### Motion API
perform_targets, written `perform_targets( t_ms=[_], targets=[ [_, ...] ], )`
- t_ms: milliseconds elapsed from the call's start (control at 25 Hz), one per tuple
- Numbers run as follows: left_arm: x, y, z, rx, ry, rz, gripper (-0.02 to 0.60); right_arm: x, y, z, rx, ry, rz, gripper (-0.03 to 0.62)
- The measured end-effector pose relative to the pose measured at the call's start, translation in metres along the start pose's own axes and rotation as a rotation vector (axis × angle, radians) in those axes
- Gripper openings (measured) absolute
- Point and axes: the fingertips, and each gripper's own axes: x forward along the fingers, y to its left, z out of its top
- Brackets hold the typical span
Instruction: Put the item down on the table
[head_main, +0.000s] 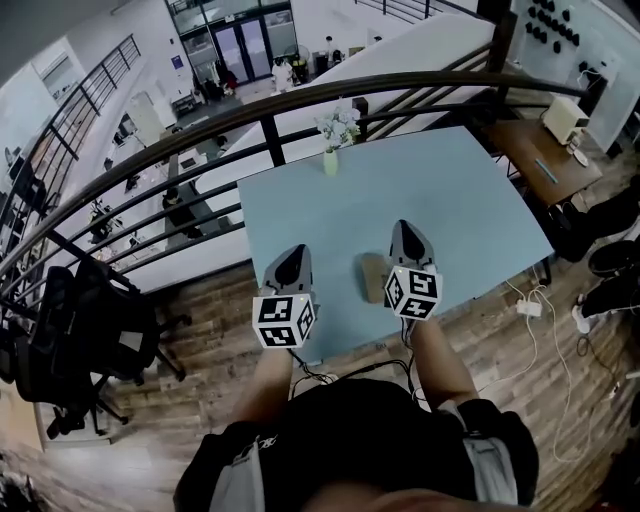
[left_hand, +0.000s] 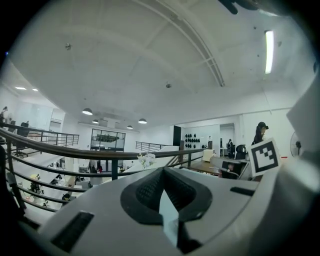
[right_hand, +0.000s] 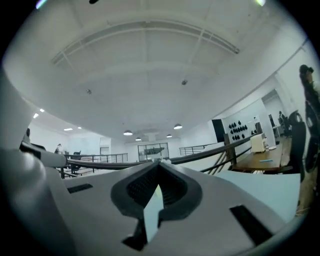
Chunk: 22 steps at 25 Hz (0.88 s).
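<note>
Two grippers hover level over the near edge of the pale blue surface (head_main: 460, 200). The left gripper (head_main: 295, 255) has its fingers closed tip to tip with nothing between them; the right gripper (head_main: 408, 235) is likewise closed and empty. The item (head_main: 373, 278), a small tan oblong, lies flat on the surface between them, just beside the right gripper, its long axis running away from the person; its ends are too blurred to tell apart
</note>
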Motion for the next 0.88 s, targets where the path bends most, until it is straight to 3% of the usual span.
perform_targets(
  t_ms=[240,880],
  targets=[
    [0.000,-0.013,0.006,0.012,-0.014,-0.027,0.011,-0.036,0.009,0.040,0.010,-0.075,0.027,0.001],
    [-0.007,-0.037,0.008,0.025,-0.021,-0.056,0.011,-0.057,0.008,0.040,0.024,-0.062,0.042,0.002]
  ],
)
